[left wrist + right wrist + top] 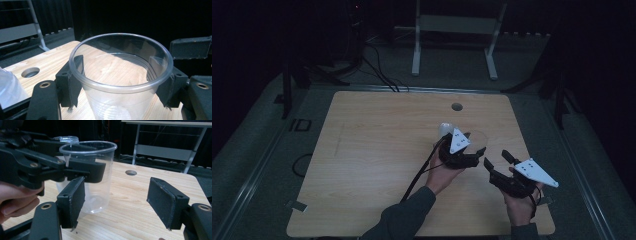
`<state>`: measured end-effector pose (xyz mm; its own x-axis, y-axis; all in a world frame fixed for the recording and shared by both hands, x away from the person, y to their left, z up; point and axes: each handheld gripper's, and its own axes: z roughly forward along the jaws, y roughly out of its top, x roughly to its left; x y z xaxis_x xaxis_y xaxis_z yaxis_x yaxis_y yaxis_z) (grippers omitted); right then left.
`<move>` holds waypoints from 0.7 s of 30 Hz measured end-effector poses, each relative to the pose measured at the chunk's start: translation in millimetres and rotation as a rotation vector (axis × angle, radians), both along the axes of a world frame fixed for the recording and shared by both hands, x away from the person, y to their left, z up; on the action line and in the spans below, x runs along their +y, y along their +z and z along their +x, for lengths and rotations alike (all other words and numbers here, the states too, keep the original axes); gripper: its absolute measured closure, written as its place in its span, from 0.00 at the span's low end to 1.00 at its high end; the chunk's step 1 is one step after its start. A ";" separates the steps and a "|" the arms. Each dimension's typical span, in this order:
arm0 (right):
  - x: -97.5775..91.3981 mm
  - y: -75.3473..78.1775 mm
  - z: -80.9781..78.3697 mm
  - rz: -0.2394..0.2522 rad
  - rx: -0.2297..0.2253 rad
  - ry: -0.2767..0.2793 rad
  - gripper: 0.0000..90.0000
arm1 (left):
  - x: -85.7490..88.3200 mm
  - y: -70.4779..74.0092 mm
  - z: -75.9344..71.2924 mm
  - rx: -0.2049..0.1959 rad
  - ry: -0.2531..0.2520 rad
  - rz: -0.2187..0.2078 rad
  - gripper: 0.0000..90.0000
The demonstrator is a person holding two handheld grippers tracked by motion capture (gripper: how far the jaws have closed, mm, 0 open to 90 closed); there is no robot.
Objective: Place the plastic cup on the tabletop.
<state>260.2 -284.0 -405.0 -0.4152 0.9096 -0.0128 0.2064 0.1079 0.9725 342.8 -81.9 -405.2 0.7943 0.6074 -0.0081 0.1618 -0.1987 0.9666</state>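
A clear plastic cup (120, 75) stands on the wooden table (372, 165) right of centre. My left gripper (121, 85) is shut on it, one pad (73, 82) pressed on each side just under the rim. From the right gripper view the same cup (97, 192) rests its base on the wood, with the left gripper (82, 162) clamped across it. In the high view the left gripper (472, 150) holds the cup (478, 137). My right gripper (496, 160) sits just right of it, open and empty (115, 202). A second clear cup (444, 129) stands close behind.
The second cup (7, 87) is at the left gripper's left side. A round hole (456, 106) is cut in the table near its far edge. A white metal frame (457, 25) stands on the floor beyond. Cables (382, 75) trail there.
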 end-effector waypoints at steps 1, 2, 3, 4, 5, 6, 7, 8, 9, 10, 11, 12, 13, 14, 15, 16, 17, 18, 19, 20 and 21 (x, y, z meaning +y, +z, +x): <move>-0.3 -0.1 0.0 -0.001 0.000 -0.001 0.34 | -0.1 -1.0 -0.2 -0.002 0.001 0.000 0.34; -0.6 -0.4 0.1 -0.001 0.001 -0.001 0.34 | -0.2 -2.3 -0.5 0.004 0.001 -0.007 0.34; -0.8 -0.7 0.1 -0.001 0.002 -0.003 0.34 | -0.4 -3.6 -0.3 0.005 -0.001 -0.007 0.34; -1.0 -0.9 0.1 -0.001 0.003 -0.003 0.34 | -0.9 -4.9 -0.3 0.006 -0.001 0.000 0.34; -1.0 -0.8 0.1 -0.003 0.002 -0.003 0.34 | -1.4 -5.5 -0.3 0.005 -0.002 0.002 0.34; -1.0 -0.6 0.1 -0.002 0.002 -0.003 0.34 | -1.6 -5.9 -0.1 0.004 -0.003 0.006 0.34; -1.2 -0.3 0.0 -0.001 -0.001 -0.004 0.34 | -1.6 -6.3 0.0 0.002 -0.002 0.006 0.34; -1.7 0.1 -0.2 0.001 -0.003 -0.004 0.34 | -1.6 -6.4 0.0 0.002 -0.001 0.005 0.34; -2.0 0.2 -0.3 0.002 -0.004 -0.004 0.34 | -1.4 -6.7 -0.1 0.002 -0.002 0.004 0.34; -2.2 0.3 -0.4 0.004 -0.004 -0.005 0.34 | -1.4 -7.3 -0.4 0.002 -0.001 0.001 0.34; -2.5 0.1 -0.4 0.002 -0.004 -0.005 0.34 | -1.4 -8.1 -0.6 0.003 -0.002 0.000 0.34; -2.5 0.0 -0.4 0.002 -0.003 -0.006 0.34 | -1.5 -9.0 -0.5 0.003 -0.001 -0.001 0.34; -2.4 -0.1 -0.4 0.002 -0.002 -0.006 0.34 | -1.6 -10.0 -0.2 0.005 -0.001 0.003 0.34; -2.4 -0.2 -0.3 0.001 -0.002 -0.006 0.34 | -2.2 -11.3 -0.1 0.009 0.001 0.003 0.34; -2.6 -0.2 -0.2 0.002 -0.002 -0.007 0.34 | -2.4 -11.9 -0.2 0.009 0.000 0.004 0.34; -2.8 -0.2 -0.2 0.002 -0.002 -0.008 0.34 | -2.4 -12.7 -0.2 0.006 0.000 0.006 0.34; -2.8 -0.2 -0.2 0.002 -0.002 -0.008 0.34 | -2.4 -12.7 -0.2 0.006 0.000 0.006 0.34; -3.0 -0.2 -0.2 0.003 -0.002 -0.009 0.34 | -2.5 -14.3 -0.5 0.006 0.001 0.009 0.34; -3.5 -0.5 -0.1 0.002 -0.003 -0.011 0.34 | -2.4 -15.1 -0.5 0.006 0.001 0.010 0.34; -3.7 -0.6 0.0 0.003 -0.002 -0.011 0.34 | -2.4 -15.8 -0.3 0.005 0.003 0.009 0.34; -3.7 -0.7 -0.1 0.004 -0.001 -0.011 0.34 | -2.6 -16.8 -0.3 0.007 0.003 0.008 0.34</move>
